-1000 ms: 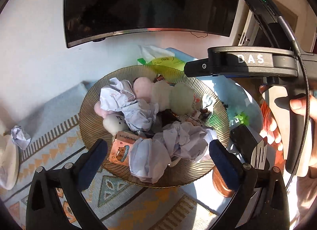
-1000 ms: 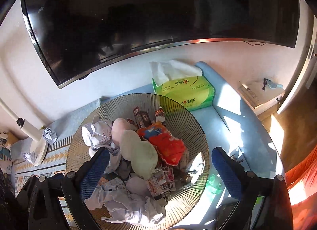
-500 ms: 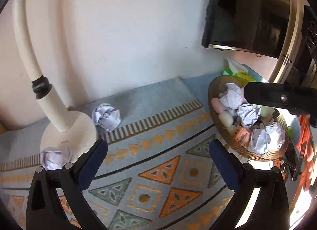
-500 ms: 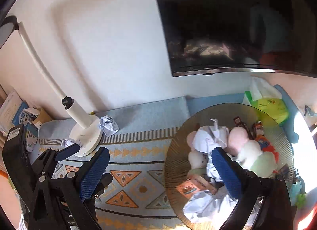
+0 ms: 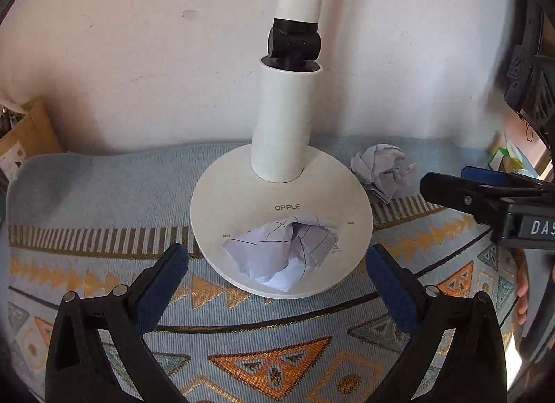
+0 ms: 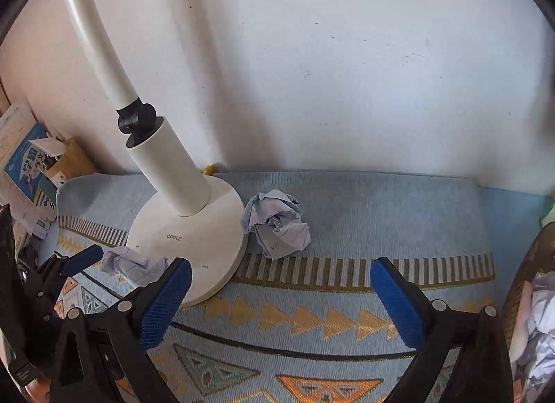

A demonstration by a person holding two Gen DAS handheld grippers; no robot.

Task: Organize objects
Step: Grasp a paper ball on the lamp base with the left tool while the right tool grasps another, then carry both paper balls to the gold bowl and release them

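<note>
Between the spread fingers of my left gripper (image 5: pixel 277 273) lies a crumpled paper ball (image 5: pixel 284 252), resting on the round white base of a desk lamp (image 5: pixel 242 195), near the base's front edge. My blue pads stand wide on either side of it, clear of the paper, gripping nothing. Beyond my right-hand finger, past the rim of the base, a second crumpled paper ball (image 5: pixel 383 170) sits on the patterned mat (image 5: pixel 104 202), touching or almost touching the base.

My right gripper (image 6: pixel 281 297) is also open wide and empty. That second ball (image 6: pixel 275 228) lies ahead of its fingers, roughly centred between them but well forward, on the plain blue band of the mat (image 6: pixel 381 202). Off past my right finger, at the frame's edge, the rim of a brown bowl (image 6: pixel 517 285) with more crumpled paper is partly visible.
</note>
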